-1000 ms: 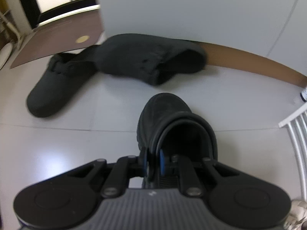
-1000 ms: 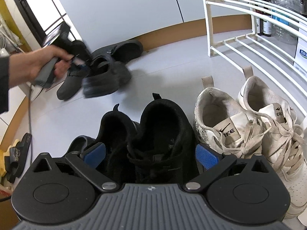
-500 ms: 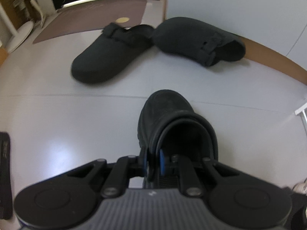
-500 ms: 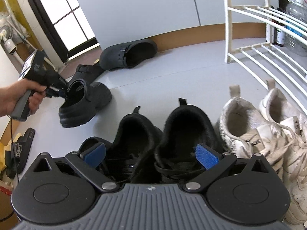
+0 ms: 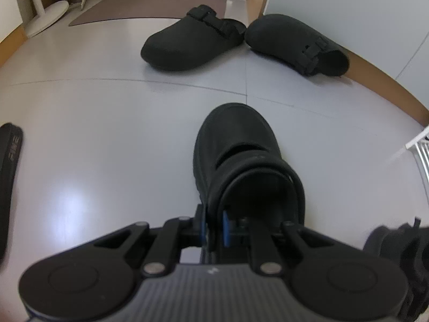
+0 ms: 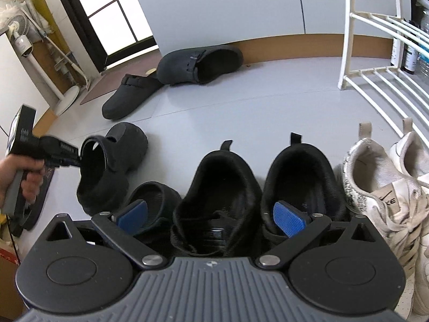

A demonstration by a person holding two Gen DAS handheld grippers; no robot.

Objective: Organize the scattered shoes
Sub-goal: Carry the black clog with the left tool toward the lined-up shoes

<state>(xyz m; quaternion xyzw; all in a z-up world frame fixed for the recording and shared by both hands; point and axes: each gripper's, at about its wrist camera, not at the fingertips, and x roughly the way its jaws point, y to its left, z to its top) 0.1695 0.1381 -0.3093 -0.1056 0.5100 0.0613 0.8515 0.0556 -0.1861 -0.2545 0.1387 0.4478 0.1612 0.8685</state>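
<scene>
My left gripper (image 5: pixel 214 228) is shut on the heel rim of a chunky black clog (image 5: pixel 241 158), which hangs just above the grey floor. In the right wrist view that same clog (image 6: pixel 112 171) sits at the left end of a row of shoes, held by the left gripper (image 6: pixel 76 159) in a person's hand (image 6: pixel 18 174). Two more black clogs (image 5: pixel 193 45) (image 5: pixel 297 43) lie farther off by the wall. My right gripper (image 6: pixel 211 214) stands open above a pair of black sneakers (image 6: pixel 222 201) with nothing between its pads.
White sneakers (image 6: pixel 375 185) stand at the row's right end, in front of a white wire shoe rack (image 6: pixel 375 53). Another black clog (image 6: pixel 152 201) lies under my right gripper's left pad. A dark sandal (image 5: pixel 9 166) lies at the floor's left. A fan stand (image 6: pixel 61 88) is near the door.
The left gripper has carried the black clog away from the two clogs by the wall toward the row of shoes. The right gripper has drifted slightly back over the black sneakers.
</scene>
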